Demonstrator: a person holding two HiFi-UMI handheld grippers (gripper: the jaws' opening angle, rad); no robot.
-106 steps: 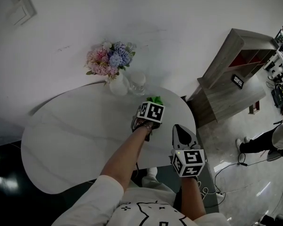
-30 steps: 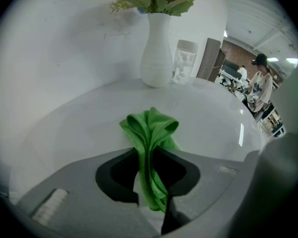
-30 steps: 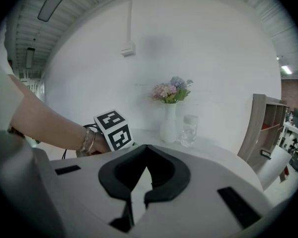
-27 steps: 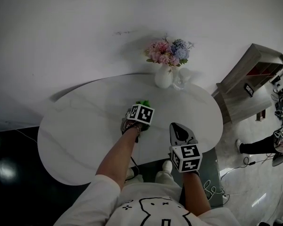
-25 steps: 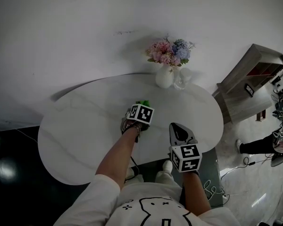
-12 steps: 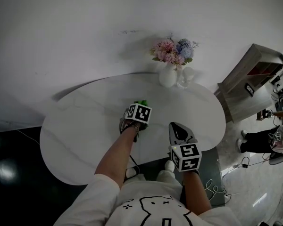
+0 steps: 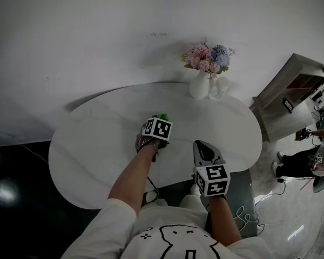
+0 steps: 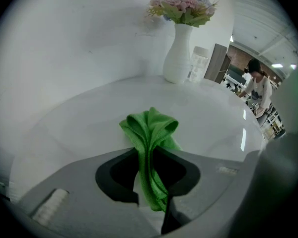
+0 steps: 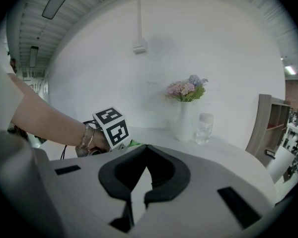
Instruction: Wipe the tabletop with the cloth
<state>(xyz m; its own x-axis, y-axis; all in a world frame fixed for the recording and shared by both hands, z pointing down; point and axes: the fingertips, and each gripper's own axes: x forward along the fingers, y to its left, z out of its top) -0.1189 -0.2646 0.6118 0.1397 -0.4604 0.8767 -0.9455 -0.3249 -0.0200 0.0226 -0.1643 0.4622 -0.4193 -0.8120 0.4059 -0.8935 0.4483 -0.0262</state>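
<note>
"Green cloth of soft towelling [image 8: 150, 133], where do you have it?"

"I have it in my left gripper [image 8: 152, 202]. The two fingers are pressed on a folded strip of the cloth that runs between them. The rest makes a loose bunch just in front of the fingertips. This bunch seems to lie on the white oval tabletop with faint grey veins [image 7: 97, 144]."

"And what is further ahead of these fingers?"

"Far ahead, at the back edge of the tabletop by the white wall [image 7: 70, 36], stands a white ceramic vase with pink and blue flowers [image 8: 179, 58]. A small clear glass jar [image 8: 197, 63] stands just beside it, on its right side. Both are well apart from the cloth."

"What about your other hand?"

"My right gripper [image 9: 138, 202] is over the near edge of the tabletop, to the right of the left one and a little closer to me. Its fingers are almost together. There is only a thin slit between the tips, and nothing is in it. Ahead and left of them I see the marker cube [image 9: 111, 128] of the left gripper, my wrist with a bracelet [image 9: 87, 139], and a small bit of the cloth beside the cube. Far to the right of them a grey wooden shelf unit [image 7: 283, 93] stands on the floor."
</note>
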